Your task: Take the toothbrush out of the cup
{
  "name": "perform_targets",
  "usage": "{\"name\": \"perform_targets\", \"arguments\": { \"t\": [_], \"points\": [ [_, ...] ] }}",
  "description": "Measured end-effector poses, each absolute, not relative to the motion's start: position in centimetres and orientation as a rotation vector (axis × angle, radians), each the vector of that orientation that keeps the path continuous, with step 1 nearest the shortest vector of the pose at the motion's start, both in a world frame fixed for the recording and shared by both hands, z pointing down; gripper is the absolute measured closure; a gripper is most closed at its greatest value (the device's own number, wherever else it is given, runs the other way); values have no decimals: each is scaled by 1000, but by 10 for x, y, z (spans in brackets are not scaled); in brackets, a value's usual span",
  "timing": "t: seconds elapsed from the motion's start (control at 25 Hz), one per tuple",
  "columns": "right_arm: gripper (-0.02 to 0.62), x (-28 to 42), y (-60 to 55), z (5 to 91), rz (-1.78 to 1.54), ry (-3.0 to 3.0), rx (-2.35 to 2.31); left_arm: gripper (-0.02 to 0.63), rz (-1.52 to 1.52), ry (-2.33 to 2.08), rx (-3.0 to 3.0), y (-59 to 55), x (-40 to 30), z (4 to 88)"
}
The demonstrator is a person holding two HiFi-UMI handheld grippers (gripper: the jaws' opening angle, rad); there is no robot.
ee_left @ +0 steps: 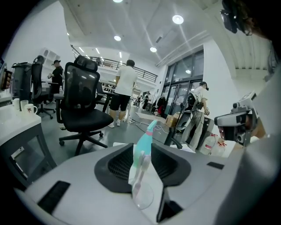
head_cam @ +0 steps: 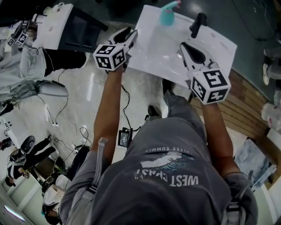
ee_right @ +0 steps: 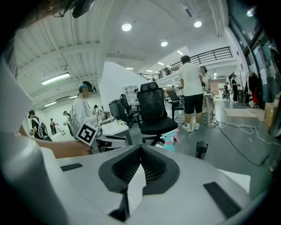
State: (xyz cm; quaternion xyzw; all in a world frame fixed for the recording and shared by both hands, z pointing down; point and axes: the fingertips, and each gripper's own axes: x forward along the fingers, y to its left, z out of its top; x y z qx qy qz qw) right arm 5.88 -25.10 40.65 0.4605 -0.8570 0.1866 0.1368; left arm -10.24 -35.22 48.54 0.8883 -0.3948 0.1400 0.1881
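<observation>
Toothbrush in the cup, both grippers short of it

The teal cup (head_cam: 167, 17) stands near the far edge of the white tabletop (head_cam: 153, 50), with the toothbrush (head_cam: 173, 4) sticking up out of it and leaning to the right. A black cylinder (head_cam: 197, 25) stands on the same tabletop, to the right of the cup. The left hand-held gripper (head_cam: 131, 34) hangs over the near left part of the tabletop with its jaws apart. The cup shows through the gap, farther on, and the pads touch nothing. The right hand-held gripper (head_cam: 182, 46) is held over the near right side, its jaw tips together with nothing between them, apart from the cup and the cylinder.
</observation>
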Motion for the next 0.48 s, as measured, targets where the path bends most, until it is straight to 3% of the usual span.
{"name": "perform_targets", "arguments": {
  "t": [0.48],
  "points": [
    [583, 57, -248, 407, 538, -2472, 1331, 541, 308, -1121, 2470, -352, -114, 478]
  ]
}}
